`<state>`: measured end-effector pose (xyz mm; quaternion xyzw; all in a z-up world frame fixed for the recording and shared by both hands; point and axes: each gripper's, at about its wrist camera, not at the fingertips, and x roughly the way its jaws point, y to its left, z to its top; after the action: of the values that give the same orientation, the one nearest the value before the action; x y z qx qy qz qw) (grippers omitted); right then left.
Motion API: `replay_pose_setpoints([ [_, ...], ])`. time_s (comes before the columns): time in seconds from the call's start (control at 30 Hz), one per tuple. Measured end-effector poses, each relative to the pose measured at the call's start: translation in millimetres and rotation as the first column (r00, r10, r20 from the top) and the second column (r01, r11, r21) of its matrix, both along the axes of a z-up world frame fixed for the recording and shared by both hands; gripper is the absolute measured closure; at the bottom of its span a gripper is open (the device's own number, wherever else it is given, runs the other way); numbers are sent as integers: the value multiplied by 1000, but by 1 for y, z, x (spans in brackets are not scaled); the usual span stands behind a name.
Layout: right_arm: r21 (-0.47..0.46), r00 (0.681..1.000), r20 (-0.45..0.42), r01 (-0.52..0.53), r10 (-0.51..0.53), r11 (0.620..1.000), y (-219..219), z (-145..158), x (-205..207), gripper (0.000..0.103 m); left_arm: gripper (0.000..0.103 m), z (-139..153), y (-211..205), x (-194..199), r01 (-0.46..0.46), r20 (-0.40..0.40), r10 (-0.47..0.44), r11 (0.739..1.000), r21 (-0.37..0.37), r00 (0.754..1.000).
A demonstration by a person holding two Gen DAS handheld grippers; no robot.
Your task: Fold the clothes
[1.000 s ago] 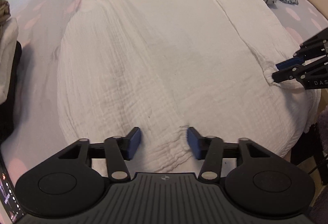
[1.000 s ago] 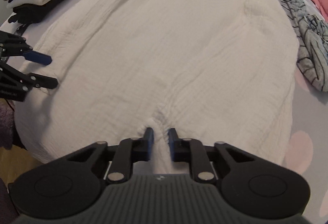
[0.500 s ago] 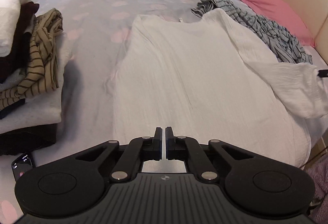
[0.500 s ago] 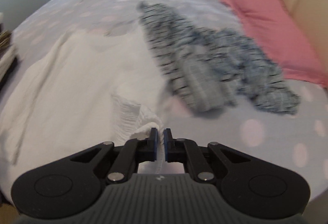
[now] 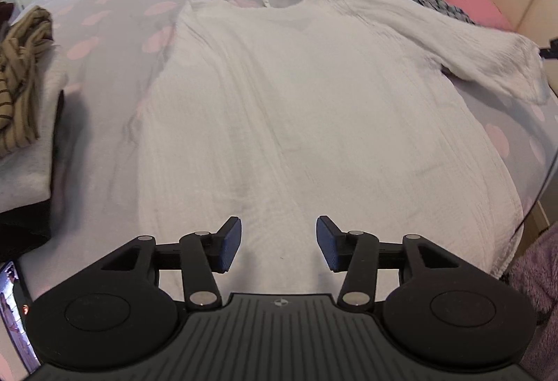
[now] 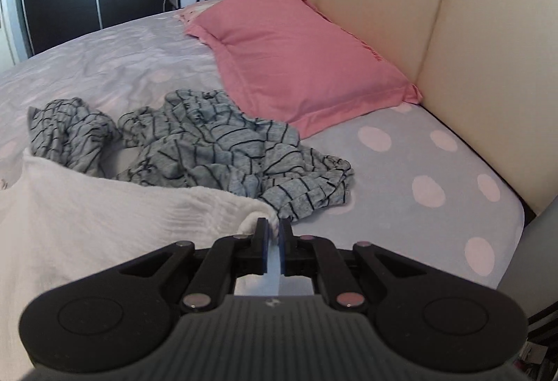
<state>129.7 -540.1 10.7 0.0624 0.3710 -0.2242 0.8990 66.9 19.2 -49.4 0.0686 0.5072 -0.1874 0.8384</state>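
Sleeve (image 6: 216, 206) clamped thinly in my right fingers (image 6: 273, 234) could slip free, while my left fingers (image 5: 278, 243), empty, are opening over the shirt (image 5: 296, 109).

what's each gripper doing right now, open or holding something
left gripper: jaws opening, nothing between them, above the white shirt.
right gripper: shut on the white shirt's sleeve end.
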Motion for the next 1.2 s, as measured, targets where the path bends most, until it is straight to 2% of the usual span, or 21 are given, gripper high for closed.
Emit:
replay_pose_setpoints([
  [0.1, 34, 1000, -16, -9, 9, 999, 1, -9, 2, 88, 52, -13, -9, -7, 21, -22, -21, 999, 26, 1000],
  [0.13, 38, 1000, -17, -11, 12, 999, 3, -10, 3, 79, 52, -17, -11, -8, 25, -31, -24, 999, 38, 999],
  [0.2, 25, 999, -13, -29, 30, 999, 11, -11, 3, 71, 52, -26, -15, -11, 31, -49, -28, 998, 63, 998],
  [0.3, -10, 997, -11, -83, 83, 997, 25, -12, 1, 67, 53, -38, -17, -12, 27, -74, -21, 996, 84, 997],
  [0.37, -4, 992, -14, -122, 122, 993, 35, -14, 0, 66, 64, -44, -16, -12, 27, -88, -20, 996, 86, 996],
  [0.43, 0, 988, -14, -154, 154, 988, 44, -15, -1, 65, 84, -45, -15, -12, 29, -89, -21, 996, 89, 996],
  [0.5, -18, 983, -10, -182, 182, 983, 55, -14, -3, 65, 95, -40, -11, -11, 21, -75, -15, 996, 89, 997],
  [0.6, -50, 972, -10, -236, 236, 971, 70, -12, -7, 65, 96, -18, 6, -10, -51, -12, 53, 995, 91, 999],
  [0.63, -56, 967, -11, -253, 253, 966, 74, -12, -8, 65, 96, -9, 17, -8, -104, 16, 103, 990, 92, 995],
  [0.7, -58, 960, -11, -280, 280, 958, 80, -12, -11, 63, 96, 8, 40, -4, -216, 74, 210, 972, 89, 975],
  [0.73, -55, 958, -13, -287, 287, 956, 83, -12, -12, 61, 96, 16, 52, -4, -279, 112, 268, 955, 98, 957],
  [0.9, -30, 947, -59, -319, 317, 947, 94, -21, -12, 61, 96, 36, 101, -4, -509, 241, 470, 849, 142, 849],
  [1.03, 22, 927, -109, -358, 358, 933, 106, -32, -15, 60, 90, 31, 111, -7, -551, 220, 519, 826, 116, 826],
  [1.1, 71, 913, -136, -377, 384, 923, 112, -38, -19, 60, 88, 30, 106, -11, -525, 215, 494, 842, 125, 843],
  [1.2, 176, 885, -191, -395, 425, 902, 121, -53, -32, 59, 88, 27, 90, -17, -457, 177, 433, 879, 132, 884],
])
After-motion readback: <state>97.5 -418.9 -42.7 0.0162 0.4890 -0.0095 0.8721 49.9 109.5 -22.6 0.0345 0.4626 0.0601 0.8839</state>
